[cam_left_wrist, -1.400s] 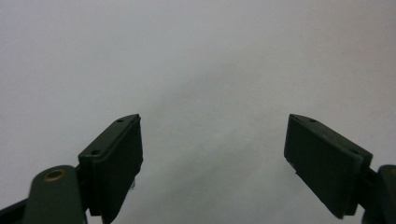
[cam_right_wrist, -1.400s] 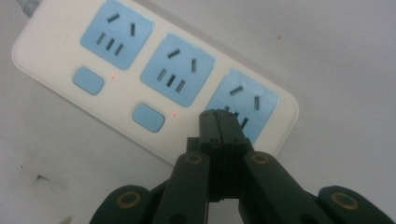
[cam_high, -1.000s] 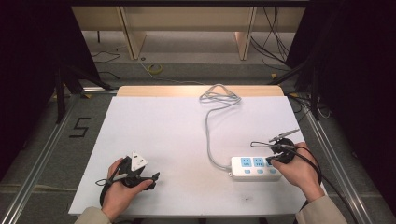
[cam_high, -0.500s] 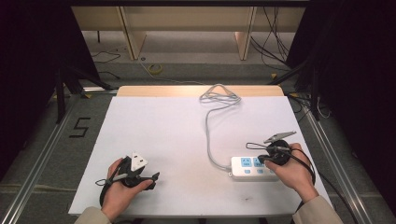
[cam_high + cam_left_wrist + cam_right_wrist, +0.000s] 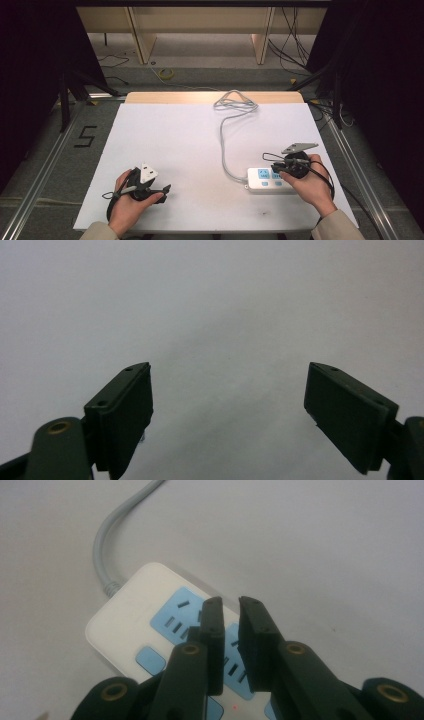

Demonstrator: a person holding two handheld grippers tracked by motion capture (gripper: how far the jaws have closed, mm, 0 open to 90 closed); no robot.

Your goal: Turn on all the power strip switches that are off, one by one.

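A white power strip [image 5: 267, 180] with blue socket panels lies at the table's front right, and its grey cable [image 5: 225, 135] runs back to a coil at the far edge. My right gripper [image 5: 276, 168] hovers over the strip's right half, pointing left. In the right gripper view its jaws [image 5: 231, 607] stand a narrow gap apart just above the blue sockets of the power strip [image 5: 150, 630]. They have just been opening, with nothing between them. My left gripper [image 5: 165, 190] rests at the front left; its jaws [image 5: 230, 390] are wide open over bare white table.
The white table top [image 5: 175, 140] has a wooden strip along its far edge. Metal rails run along both sides of the table. Beyond it, loose cables lie on the floor by wooden furniture legs. The grey cable [image 5: 107, 535] curves away from the strip's end.
The right hand has shifted a little left and nearer, onto the power strip. The left hand has stayed still.
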